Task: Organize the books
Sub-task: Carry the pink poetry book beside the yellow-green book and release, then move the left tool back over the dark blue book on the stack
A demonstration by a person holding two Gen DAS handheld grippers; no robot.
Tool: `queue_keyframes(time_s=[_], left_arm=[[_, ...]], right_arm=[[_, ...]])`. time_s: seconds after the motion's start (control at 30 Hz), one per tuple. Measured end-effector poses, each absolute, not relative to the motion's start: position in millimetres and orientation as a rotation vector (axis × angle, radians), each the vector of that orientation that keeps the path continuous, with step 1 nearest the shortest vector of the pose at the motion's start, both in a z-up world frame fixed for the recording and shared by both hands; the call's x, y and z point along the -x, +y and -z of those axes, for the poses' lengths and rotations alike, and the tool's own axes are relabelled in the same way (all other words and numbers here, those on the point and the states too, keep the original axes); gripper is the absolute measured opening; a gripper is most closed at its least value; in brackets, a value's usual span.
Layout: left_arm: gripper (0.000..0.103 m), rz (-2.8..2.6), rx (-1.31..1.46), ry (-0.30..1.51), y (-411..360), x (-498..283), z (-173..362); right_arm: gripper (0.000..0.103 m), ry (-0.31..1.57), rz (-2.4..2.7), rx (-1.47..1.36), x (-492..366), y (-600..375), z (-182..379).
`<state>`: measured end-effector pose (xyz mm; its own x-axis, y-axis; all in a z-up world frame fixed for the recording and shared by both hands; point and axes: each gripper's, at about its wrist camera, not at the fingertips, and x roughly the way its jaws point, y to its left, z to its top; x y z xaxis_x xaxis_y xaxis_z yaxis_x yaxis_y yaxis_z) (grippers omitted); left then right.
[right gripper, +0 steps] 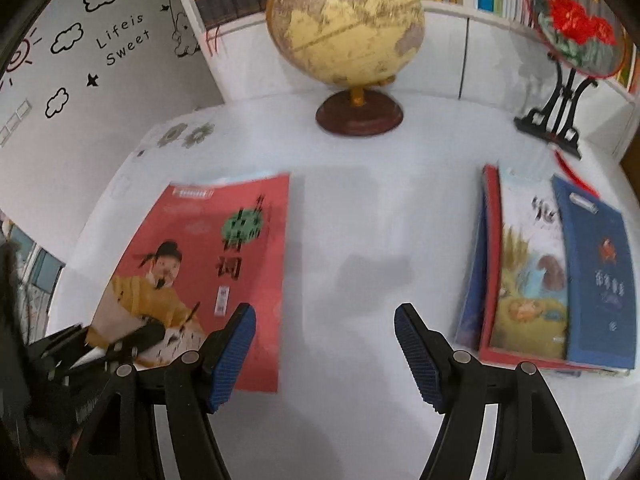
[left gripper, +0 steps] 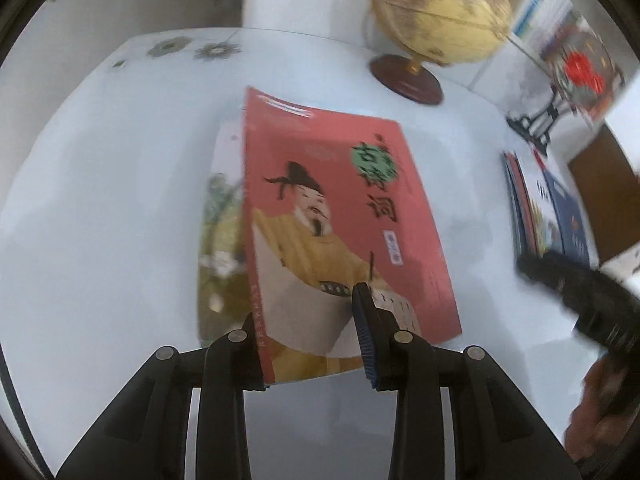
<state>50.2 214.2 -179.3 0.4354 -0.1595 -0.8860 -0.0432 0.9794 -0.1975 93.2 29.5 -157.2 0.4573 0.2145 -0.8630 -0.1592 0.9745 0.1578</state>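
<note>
In the left wrist view, my left gripper (left gripper: 312, 336) has its fingers (left gripper: 366, 332) closed on the near edge of the red book (left gripper: 340, 220). The book is lifted at this edge and tilted, above the white table (left gripper: 100, 200). Its long axis runs away from me, toward the globe (left gripper: 440, 12). The cover shows a man in a yellow robe and black hat, with large Chinese characters. Under it I see another book (left gripper: 220, 232) with a green and white cover.

In the right wrist view, my right gripper (right gripper: 324, 344) has its fingers (right gripper: 236, 344) spread apart and holds nothing. The red book (right gripper: 224, 264) is at the left on the table (right gripper: 360, 240), its top pointing to the far side. A stack of books (right gripper: 552, 272) lies at the right, with a blue book (right gripper: 596, 280) on top. Their long axes also point away from me.
</note>
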Motion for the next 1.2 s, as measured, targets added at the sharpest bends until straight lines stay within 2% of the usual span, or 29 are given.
queue_keyframes(time_s=[0.4,0.67,0.93,1.2], left_arm=[[0.029,-0.063,0.159,1.112,247,-46,181],[0.029,-0.039,0.141,1.147,234,-46,193],[0.029,-0.043,0.111,1.101,209,-64,180],[0.029,-0.051,0.144,1.041,211,-55,141]], right_arm=[[0.07,1.151,-0.274,-0.039,-92,73,200],[0.07,1.202,-0.079,-0.016,-114,71,219],[0.07,1.181,-0.107,-0.012,-137,102,213],[0.07,1.058,-0.12,-0.057,-118,74,161]])
